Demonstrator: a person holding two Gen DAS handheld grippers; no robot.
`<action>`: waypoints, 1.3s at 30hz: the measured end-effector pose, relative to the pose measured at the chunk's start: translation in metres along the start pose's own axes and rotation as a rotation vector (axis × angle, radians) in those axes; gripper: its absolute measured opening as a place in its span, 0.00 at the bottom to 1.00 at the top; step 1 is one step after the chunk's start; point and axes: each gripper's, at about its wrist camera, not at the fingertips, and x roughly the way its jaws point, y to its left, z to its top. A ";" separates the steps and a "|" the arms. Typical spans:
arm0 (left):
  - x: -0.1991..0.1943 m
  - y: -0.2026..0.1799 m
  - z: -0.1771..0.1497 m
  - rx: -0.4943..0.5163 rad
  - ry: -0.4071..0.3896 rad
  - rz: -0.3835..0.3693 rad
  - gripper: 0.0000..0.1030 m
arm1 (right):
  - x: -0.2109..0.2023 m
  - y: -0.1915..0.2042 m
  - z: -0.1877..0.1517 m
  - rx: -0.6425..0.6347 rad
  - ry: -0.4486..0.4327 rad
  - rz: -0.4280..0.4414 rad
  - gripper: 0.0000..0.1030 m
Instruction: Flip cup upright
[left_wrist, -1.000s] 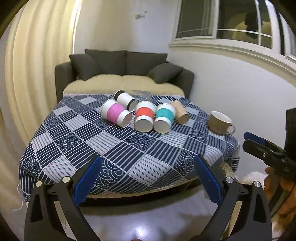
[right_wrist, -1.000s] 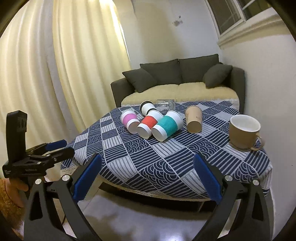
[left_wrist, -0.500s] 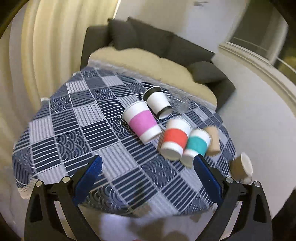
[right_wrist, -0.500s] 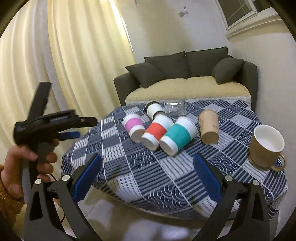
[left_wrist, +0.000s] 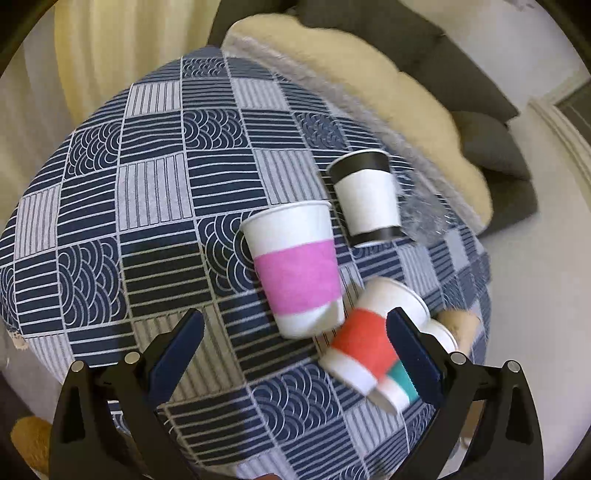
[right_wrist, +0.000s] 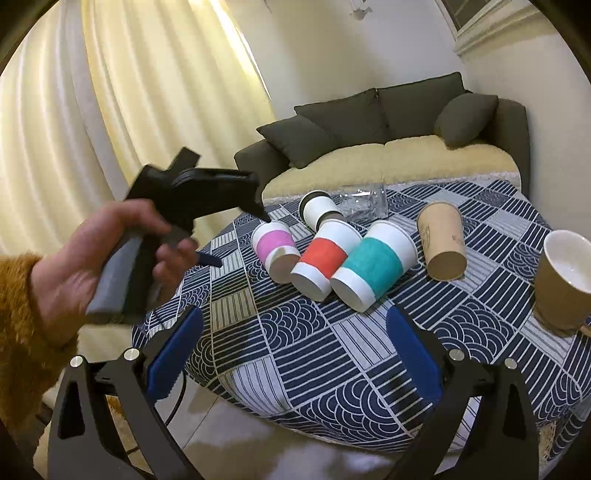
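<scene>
I have the left gripper (left_wrist: 293, 332) above the patterned tablecloth (left_wrist: 155, 192), jaws spread wide and holding nothing; the pink-banded cup (left_wrist: 295, 266) lies on its side just ahead of the fingertips, rim away from me and base toward me, and I judge it the cup to stand up. The main risk is crowding; the red-banded cup (left_wrist: 364, 345) lies touching or nearly touching the pink one's base end, and my right-hand finger already overlaps it in the wrist view; a careless descent could nudge it, and it could roll into the teal-banded cup (right_wrist: 373, 264) beside it. The black-and-white cup (left_wrist: 365, 195) sits close beside the pink rim, so a wide sweep during the flip could knock that too; paper walls look thin, and a hard squeeze might crush the cup instead of turning it. A clear plastic container (right_wrist: 364, 201) sits just behind the group.

The left hand (right_wrist: 88, 266) grips the tool's handle with the tool pitched downward over the table's near-left side, seen blurred from the right view. The right gripper (right_wrist: 293, 332) hangs back off the table edge, likewise wide open and empty; the brown paper cup (right_wrist: 443, 240) and the brown mug (right_wrist: 565, 280) lie well clear of the pink cup.
</scene>
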 end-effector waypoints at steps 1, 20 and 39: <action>0.004 -0.001 0.003 -0.013 0.008 0.004 0.93 | 0.000 -0.003 -0.002 0.004 0.002 0.003 0.95; 0.058 -0.033 0.025 -0.013 0.038 0.246 0.74 | -0.008 -0.030 0.001 0.091 -0.016 0.039 0.95; 0.012 -0.028 -0.005 0.141 0.042 0.249 0.61 | -0.019 -0.040 0.000 0.123 -0.033 0.020 0.95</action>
